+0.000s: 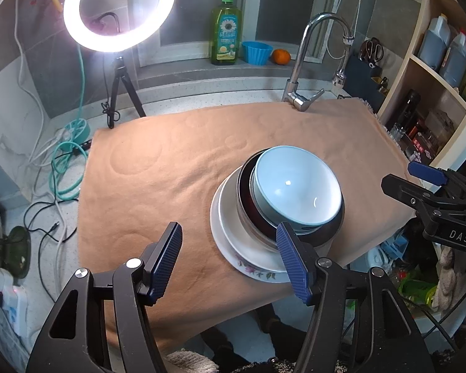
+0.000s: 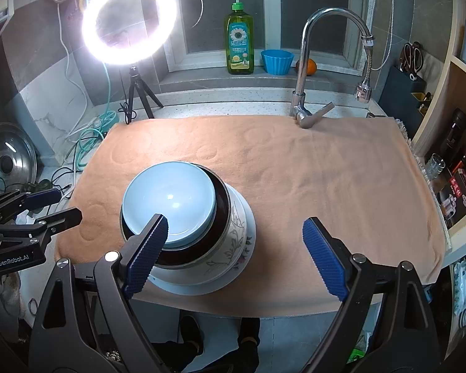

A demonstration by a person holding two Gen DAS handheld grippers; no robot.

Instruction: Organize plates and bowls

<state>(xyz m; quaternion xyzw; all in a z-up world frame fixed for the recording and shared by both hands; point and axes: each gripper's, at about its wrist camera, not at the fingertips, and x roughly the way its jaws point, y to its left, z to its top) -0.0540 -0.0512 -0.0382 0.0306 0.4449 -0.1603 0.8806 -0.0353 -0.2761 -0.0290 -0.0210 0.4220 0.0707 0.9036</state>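
A light blue bowl (image 1: pixel 298 189) sits nested in a dark bowl (image 1: pixel 332 233), on a white plate (image 1: pixel 248 242) over a flowered plate (image 1: pixel 258 272), all stacked on the orange towel (image 1: pixel 171 171). The stack also shows in the right wrist view, with the blue bowl (image 2: pixel 171 199) on top. My left gripper (image 1: pixel 230 255) is open and empty, just left of and in front of the stack. My right gripper (image 2: pixel 236 242) is open and empty, with the stack at its left finger (image 2: pixel 149 248). The right gripper also shows in the left wrist view (image 1: pixel 419 180).
A faucet (image 2: pixel 307 62) stands at the towel's far edge. A ring light on a tripod (image 2: pixel 129 20) stands at the back left. Dish soap (image 2: pixel 239 40), a blue cup (image 2: pixel 276 60) and an orange (image 2: pixel 310 66) sit on the sill. Shelves (image 1: pixel 435 71) are at the right, cables (image 1: pixel 65 168) at the left.
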